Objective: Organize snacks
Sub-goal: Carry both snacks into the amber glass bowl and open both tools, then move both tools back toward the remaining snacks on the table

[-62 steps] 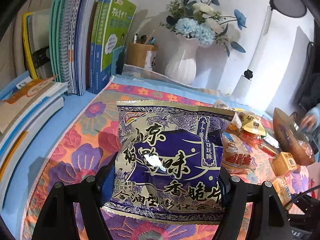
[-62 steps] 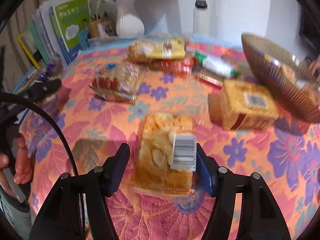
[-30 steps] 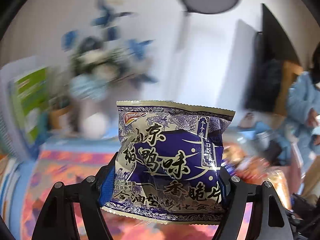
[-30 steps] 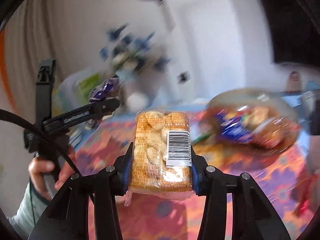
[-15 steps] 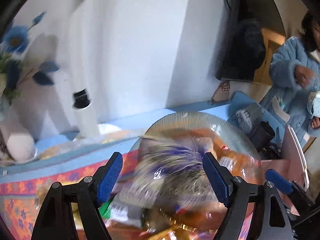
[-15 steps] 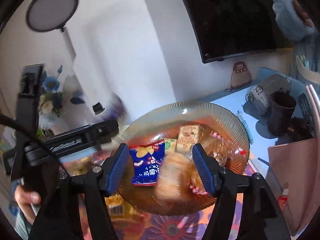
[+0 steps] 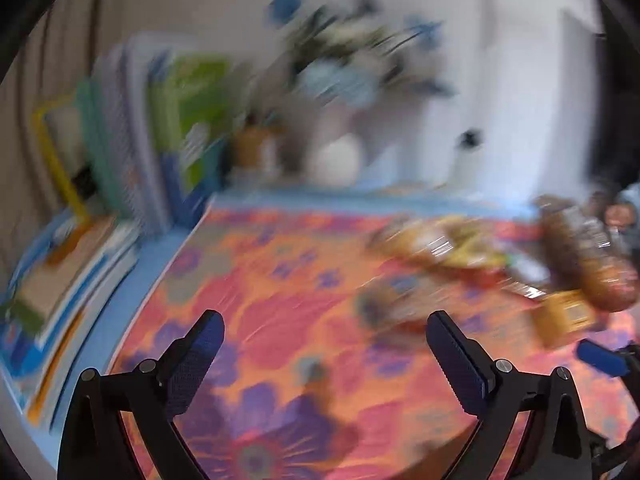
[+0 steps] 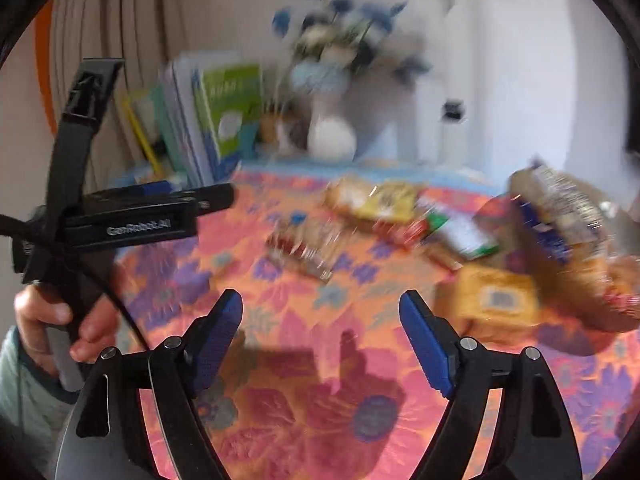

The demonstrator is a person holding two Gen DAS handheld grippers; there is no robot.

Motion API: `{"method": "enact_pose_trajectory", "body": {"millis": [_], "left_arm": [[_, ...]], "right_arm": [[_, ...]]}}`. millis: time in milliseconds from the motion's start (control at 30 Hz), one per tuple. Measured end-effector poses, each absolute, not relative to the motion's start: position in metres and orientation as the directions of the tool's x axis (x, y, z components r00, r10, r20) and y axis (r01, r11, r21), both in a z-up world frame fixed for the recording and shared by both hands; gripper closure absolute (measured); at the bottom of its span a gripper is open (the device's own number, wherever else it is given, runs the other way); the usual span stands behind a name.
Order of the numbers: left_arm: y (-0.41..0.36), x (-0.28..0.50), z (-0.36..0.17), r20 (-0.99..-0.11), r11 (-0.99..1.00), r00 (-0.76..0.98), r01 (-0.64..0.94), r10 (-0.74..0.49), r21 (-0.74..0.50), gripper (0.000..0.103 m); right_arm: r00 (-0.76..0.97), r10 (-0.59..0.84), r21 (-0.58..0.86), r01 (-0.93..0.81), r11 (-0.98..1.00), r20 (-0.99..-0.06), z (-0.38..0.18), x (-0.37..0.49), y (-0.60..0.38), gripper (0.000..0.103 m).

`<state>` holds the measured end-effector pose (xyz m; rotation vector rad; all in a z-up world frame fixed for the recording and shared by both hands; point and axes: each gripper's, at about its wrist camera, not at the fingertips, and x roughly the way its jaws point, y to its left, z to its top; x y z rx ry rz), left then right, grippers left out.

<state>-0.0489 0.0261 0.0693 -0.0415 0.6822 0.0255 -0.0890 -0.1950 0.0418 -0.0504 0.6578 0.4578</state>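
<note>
Both views are blurred by motion. My left gripper [image 7: 324,328] hangs over the flowered tablecloth [image 7: 280,280], its jaws opening wide with nothing between them. My right gripper [image 8: 320,312] is also opening and empty above the cloth. Several snack packets lie ahead: a clear pack with red print [image 8: 308,248], a yellow bag [image 8: 372,200], a green and white packet [image 8: 460,232] and an orange biscuit pack [image 8: 496,296]. A brown ribbed bowl [image 8: 576,248] full of snacks stands tilted at the right edge. The left gripper's body [image 8: 132,216] shows at left in the right wrist view, held by a hand [image 8: 48,320].
Upright books [image 7: 160,140] and a stack of flat books [image 7: 68,272] line the left side. A white vase of blue flowers [image 8: 332,132] and a pen holder [image 7: 252,148] stand at the back by the wall. The table's blue edge [image 7: 132,288] runs along the left.
Both grippers have let go of their snack packs over the bowl. Both have since swung left and down over the cloth, jaws wider and empty.
</note>
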Motion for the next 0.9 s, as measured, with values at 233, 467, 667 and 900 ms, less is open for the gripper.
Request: {"method": "enact_pose_trajectory", "body": {"millis": [233,467,667,900], "left_arm": [[0.047,-0.030,0.032,-0.692,0.989,0.721,-0.077,-0.033,-0.127,0.004],[0.043,-0.035,0.032,-0.679,0.991,0.734,-0.083,-0.013,-0.109,0.004],[0.045,-0.034,0.030,-0.683,0.989,0.730,-0.085,-0.020,-0.119,0.004],[0.045,-0.038,0.032,-0.672,0.987,0.740,-0.089,-0.022,-0.130,0.004]], "right_arm": [[0.670,0.385,0.100,-0.422,0.901,-0.635,0.028,-0.083,-0.196,0.018],[0.637,0.364,0.122,-0.391,0.912,-0.679,0.020,-0.070,-0.193,0.017],[0.650,0.357,0.109,-0.390,0.914,-0.671,0.022,-0.075,-0.191,0.016],[0.655,0.338,0.089,-0.382,0.920,-0.676,0.022,-0.075,-0.188,0.016]]}}
